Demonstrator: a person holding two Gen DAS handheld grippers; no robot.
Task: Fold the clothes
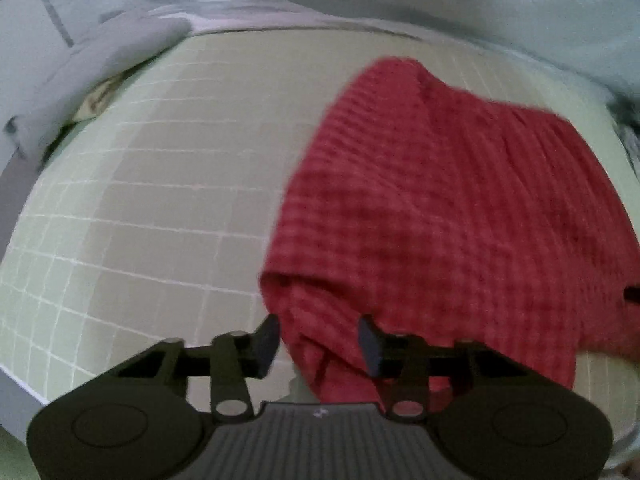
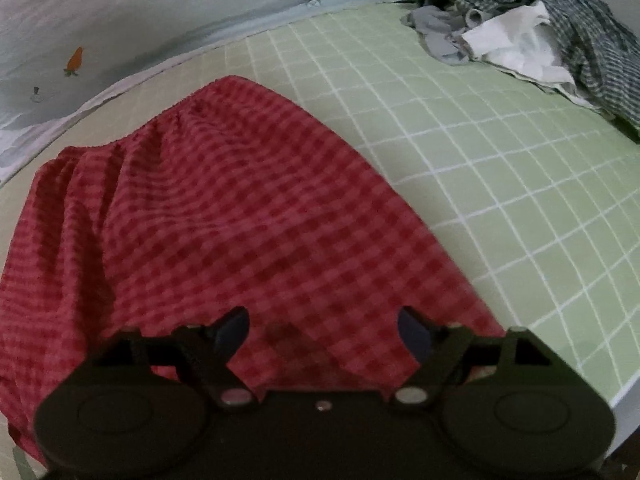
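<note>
on gridded green mat (image 2: 500, 168), crumpled red gingham garment (image 2: 240, 220)

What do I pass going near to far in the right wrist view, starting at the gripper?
right gripper, open → red checked garment → bare green grid sheet → pale blue bedding with a carrot print.

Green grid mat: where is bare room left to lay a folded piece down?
Bare mat lies left of the red checked garment, up to the grey cloth. Another patch runs between the garment and the clothes pile. That far right corner is crowded.
</note>
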